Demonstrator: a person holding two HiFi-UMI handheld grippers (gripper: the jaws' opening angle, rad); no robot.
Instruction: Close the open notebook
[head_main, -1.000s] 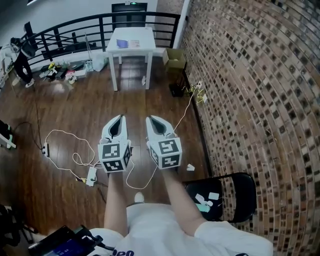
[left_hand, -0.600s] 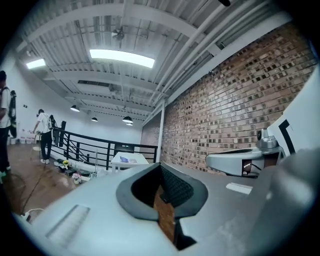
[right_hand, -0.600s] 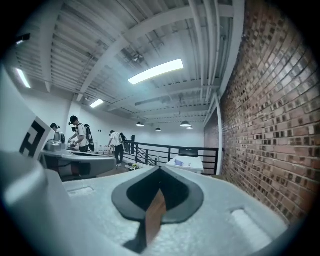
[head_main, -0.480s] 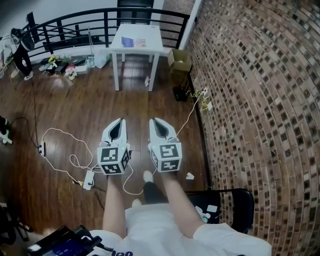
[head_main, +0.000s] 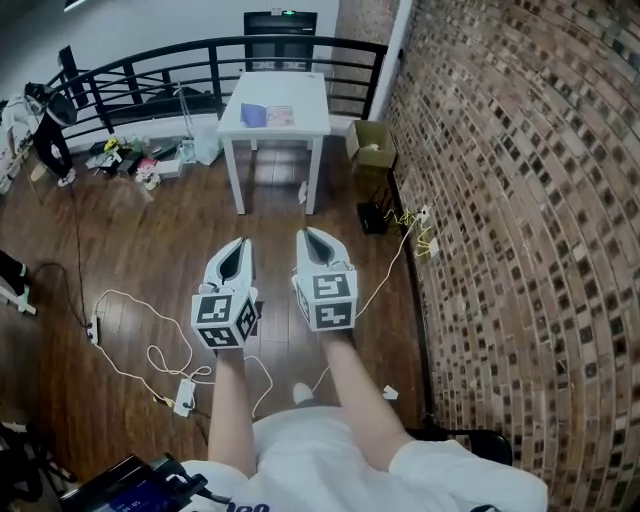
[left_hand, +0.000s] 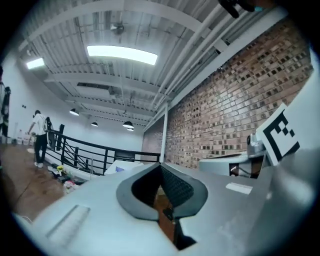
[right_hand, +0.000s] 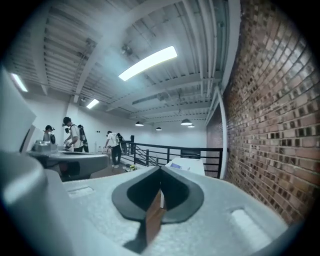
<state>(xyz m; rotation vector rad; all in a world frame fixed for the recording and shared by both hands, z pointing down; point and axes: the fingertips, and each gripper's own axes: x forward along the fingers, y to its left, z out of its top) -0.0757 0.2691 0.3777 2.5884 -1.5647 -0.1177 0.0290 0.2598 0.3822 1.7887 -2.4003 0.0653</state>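
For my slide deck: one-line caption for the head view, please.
Left gripper and right gripper, both shut, point toward a white table bearing a notebook.

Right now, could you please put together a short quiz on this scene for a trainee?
1. Fill in: the jaws of the left gripper and the right gripper are both ____.
2. Where is the notebook? A. on the white table; B. in the left gripper; C. in the right gripper.
3. True or false: the grippers are touching the white table.
Key: 1 shut, with nothing between them; 2 A; 3 false, both are held over the floor, well short of the table.
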